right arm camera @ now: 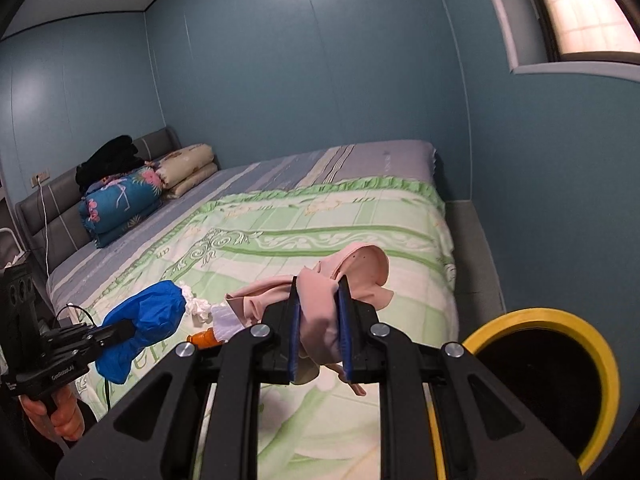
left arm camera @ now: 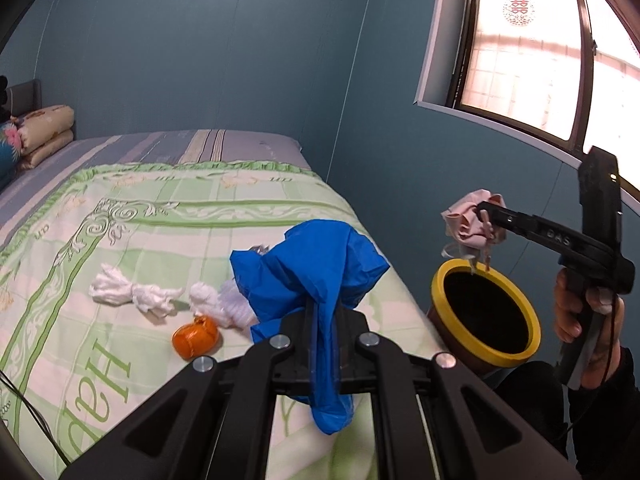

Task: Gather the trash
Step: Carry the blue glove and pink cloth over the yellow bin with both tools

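You have two hand-held grippers in play, the left hand-held gripper [left arm camera: 324,332] and the right hand-held gripper [right arm camera: 320,328], and one yellow-rimmed bin [left arm camera: 486,312] at about 3 o'clock of the bed [left arm camera: 160,208]. You can count one blue plastic bag [left arm camera: 316,268], one pink crumpled cloth [right arm camera: 352,276], one orange wad [left arm camera: 195,337] and two white tissue wads [left arm camera: 132,294] [left arm camera: 212,302]. At 10 o'clock you see two folded quilts, one beige quilt [right arm camera: 188,168] and one blue floral quilt [right arm camera: 120,204], plus one black bundle [right arm camera: 110,158] and one window [left arm camera: 532,48].
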The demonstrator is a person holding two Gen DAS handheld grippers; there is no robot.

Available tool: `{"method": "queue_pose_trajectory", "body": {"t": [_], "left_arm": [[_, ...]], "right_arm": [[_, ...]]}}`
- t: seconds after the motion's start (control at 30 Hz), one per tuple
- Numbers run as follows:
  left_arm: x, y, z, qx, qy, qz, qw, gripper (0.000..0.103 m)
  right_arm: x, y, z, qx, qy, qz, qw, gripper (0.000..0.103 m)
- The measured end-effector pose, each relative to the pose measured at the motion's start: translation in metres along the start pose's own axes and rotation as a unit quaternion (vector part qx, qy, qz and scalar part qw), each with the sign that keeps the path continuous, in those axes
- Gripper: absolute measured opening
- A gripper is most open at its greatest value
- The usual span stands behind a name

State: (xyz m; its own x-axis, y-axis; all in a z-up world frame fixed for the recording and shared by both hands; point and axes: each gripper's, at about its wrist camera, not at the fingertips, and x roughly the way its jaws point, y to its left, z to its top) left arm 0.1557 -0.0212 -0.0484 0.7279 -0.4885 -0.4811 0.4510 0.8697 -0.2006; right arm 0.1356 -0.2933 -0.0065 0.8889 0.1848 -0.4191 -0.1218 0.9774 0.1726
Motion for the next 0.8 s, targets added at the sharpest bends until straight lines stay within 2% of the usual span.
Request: {"method": "queue_pose_trajectory", "body": {"t": [0.37, 0.8], "left_arm": [[0.01, -0.054, 0.029, 0.024, -0.013, -0.027, 0.9992, 0.004], [0.03, -0.107, 0.052, 0.042, -0.02, -0.063, 0.9969, 0.004]], "right_arm": [[-0.065, -0.016, 0.013, -0.01, -0.051, -0.036, 0.998, 0.015], [-0.104, -0.052, 0.02, 0.005, -0.082, -0.09, 0.993, 0.015]]}}
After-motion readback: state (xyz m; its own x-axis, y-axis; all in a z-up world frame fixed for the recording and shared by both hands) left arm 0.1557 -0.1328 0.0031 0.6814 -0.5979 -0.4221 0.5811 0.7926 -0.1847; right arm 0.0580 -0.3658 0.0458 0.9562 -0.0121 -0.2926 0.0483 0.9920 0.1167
